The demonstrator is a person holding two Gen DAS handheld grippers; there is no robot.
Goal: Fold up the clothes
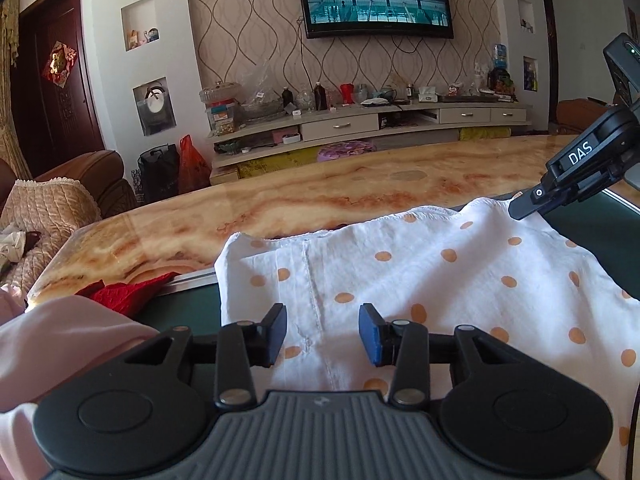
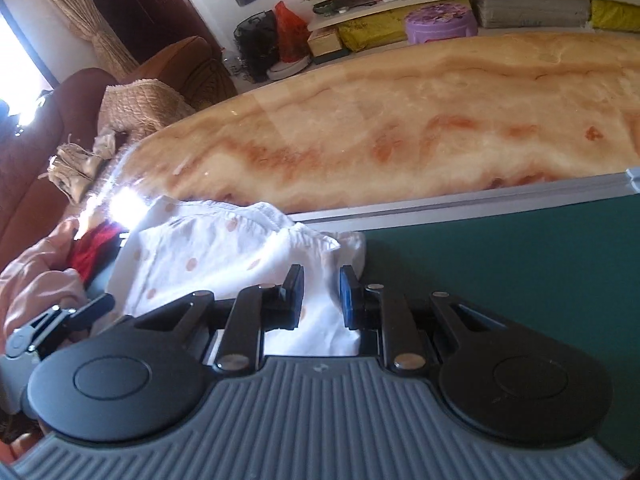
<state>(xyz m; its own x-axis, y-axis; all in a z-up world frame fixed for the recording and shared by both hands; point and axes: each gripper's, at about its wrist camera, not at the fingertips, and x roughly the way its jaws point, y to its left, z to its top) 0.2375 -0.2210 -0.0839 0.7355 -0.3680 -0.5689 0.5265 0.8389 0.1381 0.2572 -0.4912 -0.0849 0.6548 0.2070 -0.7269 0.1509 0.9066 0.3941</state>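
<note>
1. The white garment with orange polka dots (image 1: pixel 400 280) lies spread on the dark green mat (image 2: pixel 520 264), directly ahead of and under both pairs of tongs. Its stitched seam runs away from the left gripper (image 1: pixel 322 334), so the cloth's long axis seems to lie forward along that gripper's fingers, though the near end is hidden below the tool.

2. The left gripper stands wide open above the cloth, one pad on either side of the seam; nothing is held, and I cannot tell whether the pads touch the fabric.

3. The right gripper (image 2: pixel 321 298) is at the garment's far right corner, seen in the left view as a black fingertip (image 1: pixel 528 200) just at the bunched hem. From its own camera the jaws stand part open with white fabric between them; it is not clamped on the cloth.

4. Judgement: each gripper is near its own edge, left at the near middle, right at the far corner, so either could grip. The ruffled hem fits both a cloth being laid flat and one mid-fold.

5. A pink garment (image 1: pixel 60 344) and a red one (image 1: pixel 124 292) lie left of the left gripper, beside the marble tabletop (image 1: pixel 320 200).
</note>
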